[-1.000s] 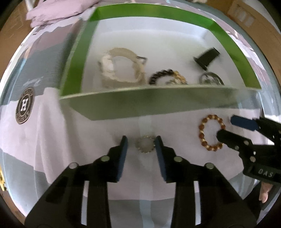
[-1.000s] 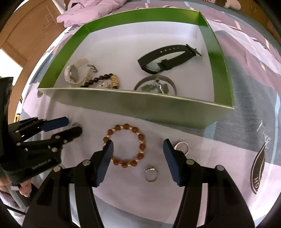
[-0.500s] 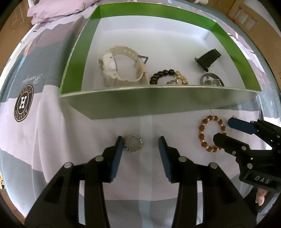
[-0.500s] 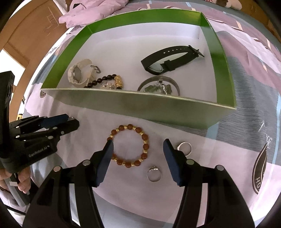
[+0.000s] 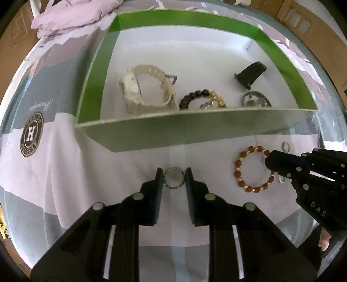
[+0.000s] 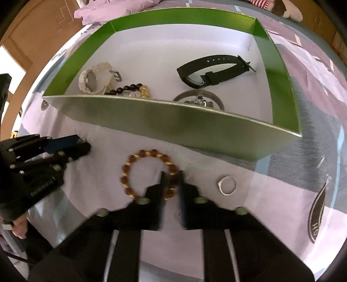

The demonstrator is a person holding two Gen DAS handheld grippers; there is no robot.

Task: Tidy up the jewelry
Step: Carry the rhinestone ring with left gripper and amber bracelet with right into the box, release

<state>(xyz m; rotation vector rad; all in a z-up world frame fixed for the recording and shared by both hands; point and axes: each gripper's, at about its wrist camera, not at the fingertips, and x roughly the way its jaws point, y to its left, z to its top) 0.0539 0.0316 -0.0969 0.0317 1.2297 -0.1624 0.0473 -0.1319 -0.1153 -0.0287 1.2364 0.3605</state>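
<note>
A green-walled box [image 5: 195, 130] [image 6: 164, 121] lies on the bedsheet and holds a cream watch [image 5: 138, 89], a black bead bracelet [image 5: 195, 97], a silver bangle [image 5: 256, 100] and a black watch [image 6: 214, 71]. My left gripper [image 5: 173, 174] is shut on a small beaded ring [image 5: 173, 178] just in front of the box. My right gripper [image 6: 171, 175] is shut on the right side of a brown-and-gold bead bracelet [image 6: 138, 171] [image 5: 251, 171] lying on the sheet.
A silver ring [image 6: 227, 185] lies on the sheet right of the right gripper. The other gripper shows at each view's edge [image 5: 314, 173] [image 6: 43, 151]. A pink pillow [image 5: 71, 17] lies beyond the box. Round logos [image 5: 31, 134] are printed on the sheet.
My left gripper closed on the small beaded ring. My right gripper moved forward and closed on the brown bead bracelet's right side.
</note>
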